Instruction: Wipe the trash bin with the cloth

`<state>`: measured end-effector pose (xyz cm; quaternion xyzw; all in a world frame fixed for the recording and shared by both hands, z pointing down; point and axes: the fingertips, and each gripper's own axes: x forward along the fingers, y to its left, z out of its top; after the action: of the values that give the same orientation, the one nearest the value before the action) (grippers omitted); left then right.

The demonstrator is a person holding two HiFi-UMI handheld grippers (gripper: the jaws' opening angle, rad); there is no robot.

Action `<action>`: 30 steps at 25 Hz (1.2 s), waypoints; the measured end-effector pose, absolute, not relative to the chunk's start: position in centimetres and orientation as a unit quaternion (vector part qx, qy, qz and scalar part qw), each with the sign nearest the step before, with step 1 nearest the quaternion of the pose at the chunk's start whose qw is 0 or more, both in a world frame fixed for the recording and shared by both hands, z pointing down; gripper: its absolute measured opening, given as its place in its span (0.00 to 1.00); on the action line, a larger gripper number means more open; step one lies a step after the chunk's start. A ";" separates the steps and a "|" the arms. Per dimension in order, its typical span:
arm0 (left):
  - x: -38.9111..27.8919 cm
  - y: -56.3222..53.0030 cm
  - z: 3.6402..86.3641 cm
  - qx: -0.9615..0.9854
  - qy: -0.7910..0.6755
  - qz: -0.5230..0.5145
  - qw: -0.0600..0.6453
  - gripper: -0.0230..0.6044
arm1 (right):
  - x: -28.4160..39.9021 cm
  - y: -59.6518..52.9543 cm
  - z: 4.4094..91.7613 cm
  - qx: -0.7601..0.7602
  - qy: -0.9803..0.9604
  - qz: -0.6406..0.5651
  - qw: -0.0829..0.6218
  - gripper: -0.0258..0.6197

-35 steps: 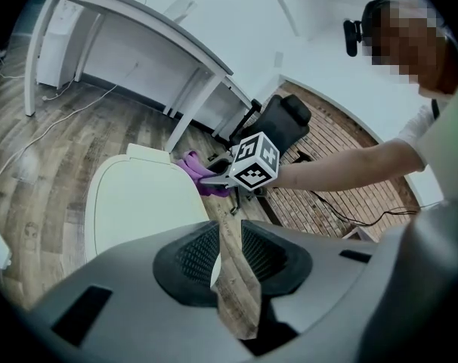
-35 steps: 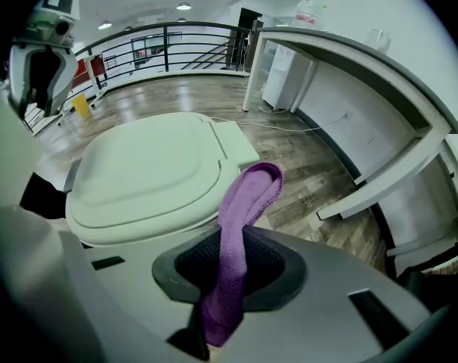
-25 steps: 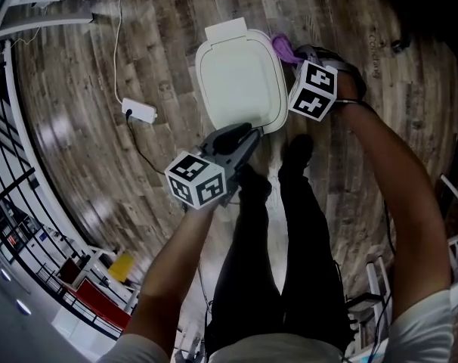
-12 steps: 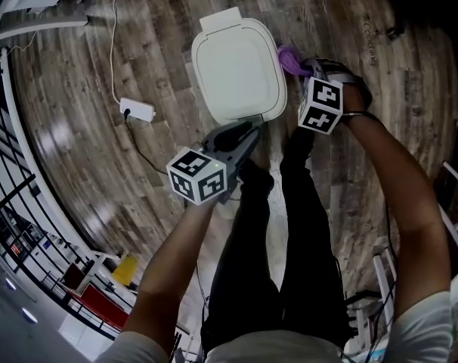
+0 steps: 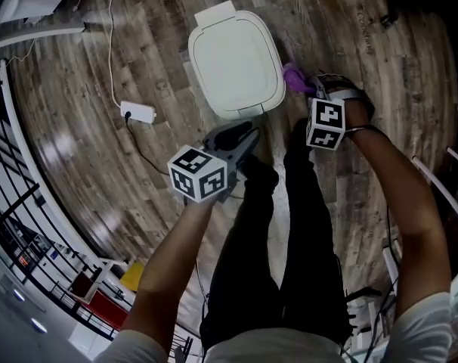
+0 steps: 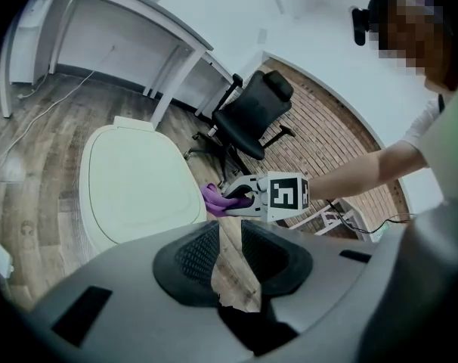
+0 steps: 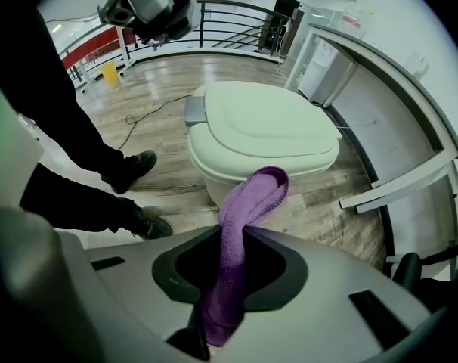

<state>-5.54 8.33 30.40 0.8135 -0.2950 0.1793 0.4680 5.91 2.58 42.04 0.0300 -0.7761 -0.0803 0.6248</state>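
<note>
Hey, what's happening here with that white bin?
A person stands over a closed white trash bin, a gripper in each hand. The right gripper is shut on a purple cloth, held by the bin's side; whether it touches is unclear. The left gripper hangs empty, jaws slightly apart, near the bin's front.

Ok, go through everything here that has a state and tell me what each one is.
trash bin: upright, lid closed.
cloth: folded into a loop, clamped in the right tool, close to the bin's side.
right tool: shut on the cloth.
left tool: jaws slightly apart, nothing between them.
office chair: upright, unoccupied.
</note>
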 end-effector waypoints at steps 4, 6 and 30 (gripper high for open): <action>-5.3 9.5 30.7 0.818 -0.279 0.184 0.467 0.18 | 6.3 5.7 42.5 0.024 -0.774 -0.076 0.629 0.17; -5.1 10.1 30.7 0.822 -0.268 0.188 0.465 0.18 | 6.5 6.9 42.5 0.025 -0.772 -0.076 0.631 0.17; -12.3 14.3 30.0 0.804 -0.315 0.171 0.474 0.18 | 6.3 7.9 40.0 0.297 -0.753 0.159 0.565 0.17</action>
<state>-12.34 14.27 29.96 0.8044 -0.3152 0.1711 0.4737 6.25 7.86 40.03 0.2974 -0.7531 0.1594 0.5648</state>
